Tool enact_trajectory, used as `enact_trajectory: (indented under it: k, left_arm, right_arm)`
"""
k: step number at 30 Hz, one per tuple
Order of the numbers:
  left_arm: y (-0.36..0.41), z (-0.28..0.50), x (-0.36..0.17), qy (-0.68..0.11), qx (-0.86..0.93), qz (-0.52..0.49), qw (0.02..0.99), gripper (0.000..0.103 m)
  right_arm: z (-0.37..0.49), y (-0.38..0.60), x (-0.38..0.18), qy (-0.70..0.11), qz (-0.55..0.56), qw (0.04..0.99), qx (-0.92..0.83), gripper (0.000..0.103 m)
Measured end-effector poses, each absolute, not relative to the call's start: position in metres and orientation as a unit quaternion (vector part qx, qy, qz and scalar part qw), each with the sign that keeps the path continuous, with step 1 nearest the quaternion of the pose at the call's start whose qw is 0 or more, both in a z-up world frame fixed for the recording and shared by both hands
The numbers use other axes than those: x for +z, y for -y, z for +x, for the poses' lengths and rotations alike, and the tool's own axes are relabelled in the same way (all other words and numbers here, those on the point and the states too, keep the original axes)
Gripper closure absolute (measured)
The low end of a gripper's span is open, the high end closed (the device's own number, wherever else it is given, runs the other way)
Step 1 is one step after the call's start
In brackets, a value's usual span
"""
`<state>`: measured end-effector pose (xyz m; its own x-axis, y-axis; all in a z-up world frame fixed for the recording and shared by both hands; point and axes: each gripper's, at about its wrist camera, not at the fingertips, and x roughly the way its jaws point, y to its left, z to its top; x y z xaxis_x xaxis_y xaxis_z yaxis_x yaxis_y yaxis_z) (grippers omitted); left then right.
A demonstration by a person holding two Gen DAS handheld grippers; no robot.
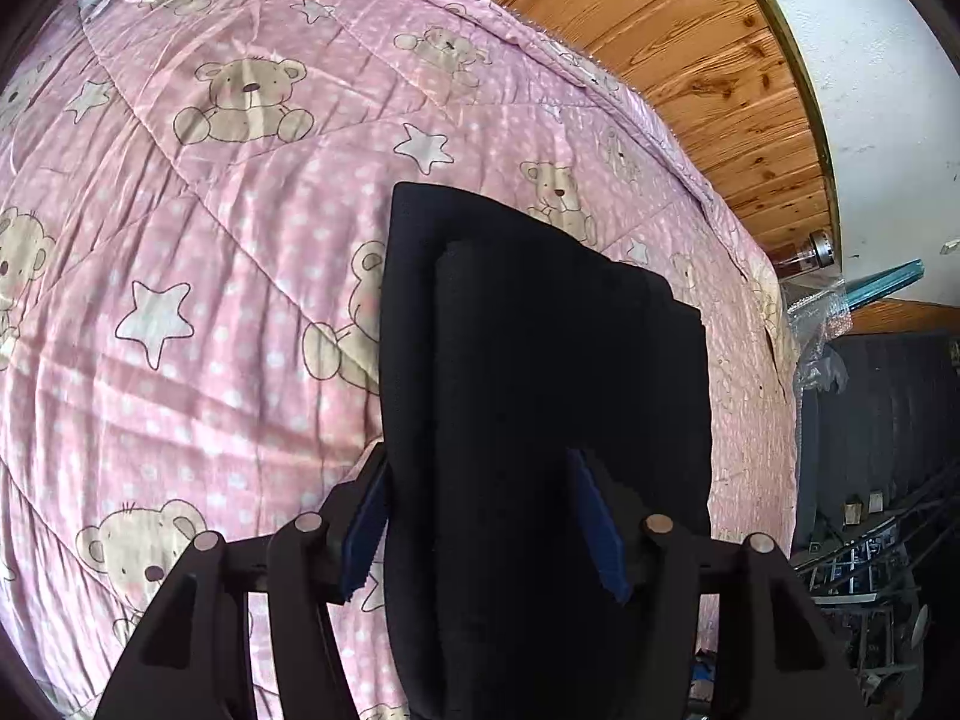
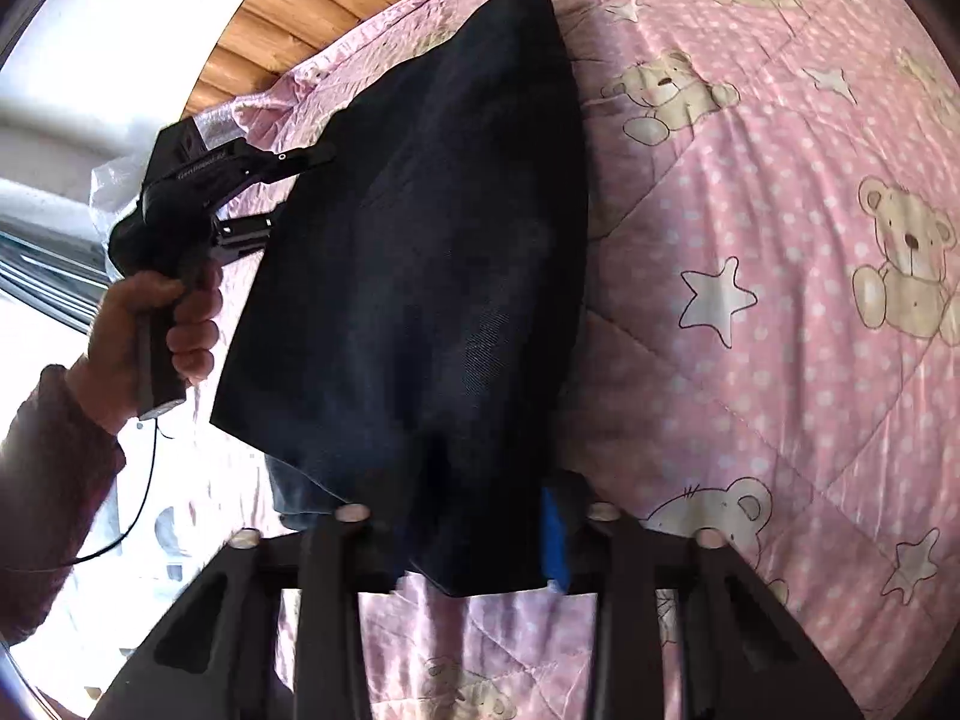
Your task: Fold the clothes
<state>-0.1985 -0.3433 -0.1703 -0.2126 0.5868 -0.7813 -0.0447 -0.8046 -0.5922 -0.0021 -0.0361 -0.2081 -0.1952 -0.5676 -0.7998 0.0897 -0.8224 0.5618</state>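
In the right wrist view, a hand (image 2: 150, 330) in a dark reddish sleeve (image 2: 48, 468) is seen at the left edge, wrapped around the handle of the left gripper (image 2: 282, 192), whose fingers are pressed onto the left edge of a dark navy garment (image 2: 420, 276). The garment is held up over a pink quilt (image 2: 750, 240) printed with bears and stars, and its lower end is clamped in the narrowly closed right gripper (image 2: 480, 546), one blue pad (image 2: 555, 540) showing at the cloth's right side.

In the left wrist view, the garment (image 1: 540, 390) is seen folded in layers, standing above the quilt (image 1: 210, 240) near its right edge. It is gripped between the blue pads (image 1: 366, 528) of the left gripper (image 1: 480, 528), the jaws drawn in against thick cloth. Right of the quilt, a wooden panel (image 1: 690, 60) and a white wall (image 1: 888, 120) are visible.
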Motion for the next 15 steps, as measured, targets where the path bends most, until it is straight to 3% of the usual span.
enact_trajectory:
  k: [1, 4, 10, 12, 15]
  left_arm:
    - [0.343, -0.198, -0.172, 0.229, 0.743, -0.591, 0.214, 0.082]
    - [0.353, -0.184, -0.158, 0.258, 0.752, -0.573, 0.2, 0.093]
    - [0.341, -0.119, -0.097, 0.346, 0.74, -0.549, 0.179, 0.095]
    - [0.32, -0.094, -0.1, 0.365, 0.728, -0.557, 0.161, 0.095]
    - [0.282, -0.081, -0.139, 0.369, 0.721, -0.567, 0.151, 0.087]
  right_arm:
    - [-0.003, 0.034, -0.203, 0.197, 0.595, 0.223, -0.747, 0.09]
    - [-0.021, 0.018, -0.169, 0.173, 0.591, 0.26, -0.744, 0.095]
    - [-0.115, -0.046, -0.101, 0.005, 0.605, 0.308, -0.734, 0.097]
    - [-0.153, -0.067, -0.113, -0.038, 0.622, 0.283, -0.729, 0.095]
    - [-0.195, -0.087, -0.168, -0.084, 0.661, 0.183, -0.723, 0.079]
